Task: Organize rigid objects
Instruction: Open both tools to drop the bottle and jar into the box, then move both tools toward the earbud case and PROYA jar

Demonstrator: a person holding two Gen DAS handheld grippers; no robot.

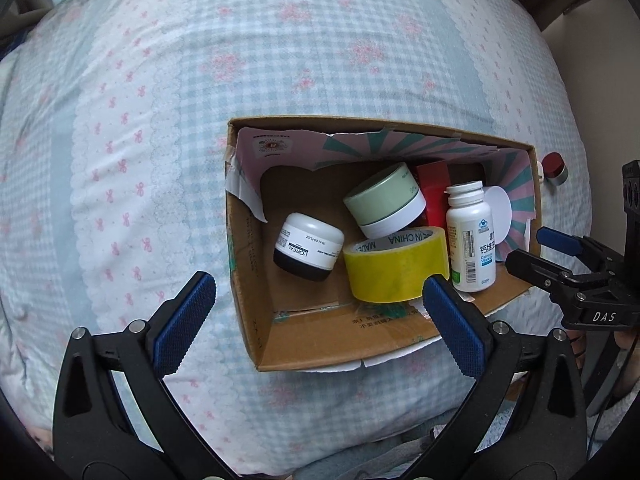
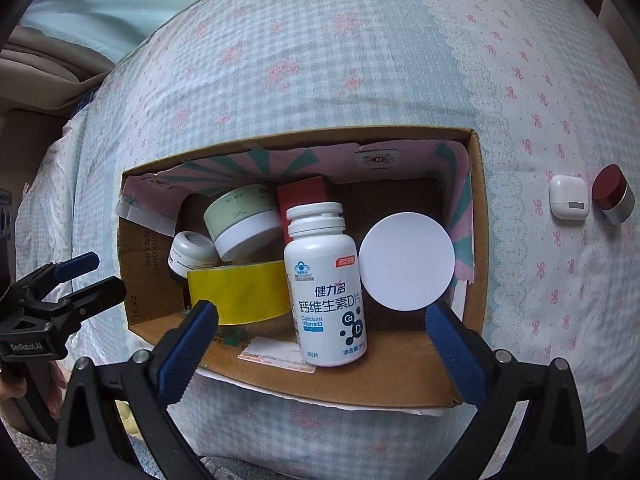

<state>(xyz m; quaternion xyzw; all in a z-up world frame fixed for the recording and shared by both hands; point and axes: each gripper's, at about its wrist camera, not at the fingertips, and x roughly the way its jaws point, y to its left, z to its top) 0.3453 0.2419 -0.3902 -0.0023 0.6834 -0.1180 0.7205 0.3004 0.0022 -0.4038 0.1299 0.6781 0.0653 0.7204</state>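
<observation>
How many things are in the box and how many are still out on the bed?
In the cardboard box:
jars: 2
tape roll: 1
pill bottle: 1
red box: 1
white round lid: 1
On the bed:
earbud case: 1
red-capped jar: 1
Total: 8

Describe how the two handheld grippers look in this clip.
Both the left gripper and the right gripper have black plastic frames with silver screws and ribbed blue pads on the fingers. One body is lettered "DAS", the other "GenRobot.AI".

Left gripper [image 1: 320, 296] low in its own frame, jaws spread wide, nothing between them. Right gripper [image 2: 322, 330] likewise gaping and empty. Bare fingers [image 2: 56, 396], blurred, at the lower left, probably gripping the left handle.
</observation>
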